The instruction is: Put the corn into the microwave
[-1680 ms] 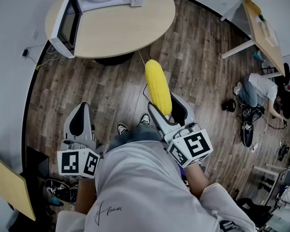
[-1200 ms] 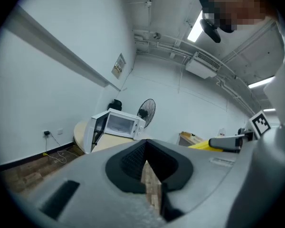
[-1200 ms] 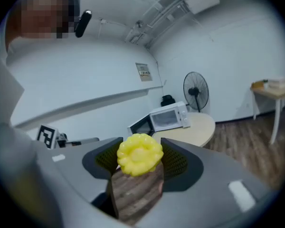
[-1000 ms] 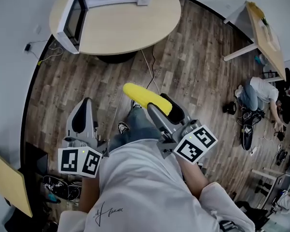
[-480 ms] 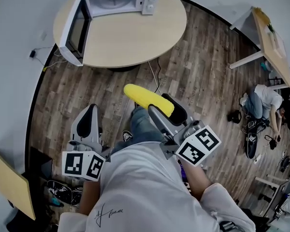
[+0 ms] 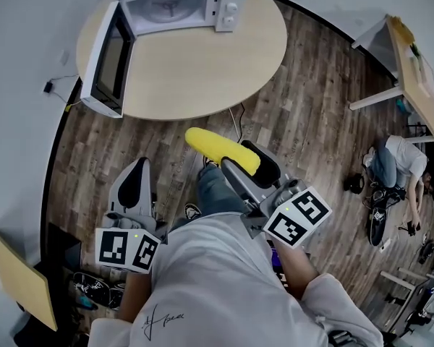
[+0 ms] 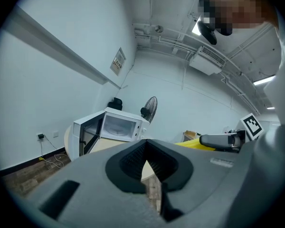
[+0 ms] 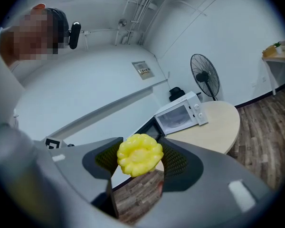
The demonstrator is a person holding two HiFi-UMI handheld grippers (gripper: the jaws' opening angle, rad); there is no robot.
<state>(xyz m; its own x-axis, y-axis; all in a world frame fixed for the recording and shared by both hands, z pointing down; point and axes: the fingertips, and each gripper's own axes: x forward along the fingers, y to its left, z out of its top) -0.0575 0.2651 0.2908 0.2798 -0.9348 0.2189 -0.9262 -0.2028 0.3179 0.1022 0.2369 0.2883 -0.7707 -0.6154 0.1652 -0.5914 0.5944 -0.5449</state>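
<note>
Carried nearer the far microwave [image 6: 179,3], right gripper [image 6: 241,159] clamps the corn [image 6: 213,146]; left gripper [image 6: 138,165] is clenched, empty.

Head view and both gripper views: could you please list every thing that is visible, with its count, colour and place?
microwave: one, white, door open, on the table's far edge
round table: one, light wood, ahead of the person
corn: one, yellow, between the right gripper's jaws
fan: one, black, beyond the table
desk: one, light wood top, white legs, at right
other person: one, white top, low on the floor at right
floor: dark wood planks
left gripper: one, grey, shut, empty
right gripper: one, grey, shut on the corn
</note>
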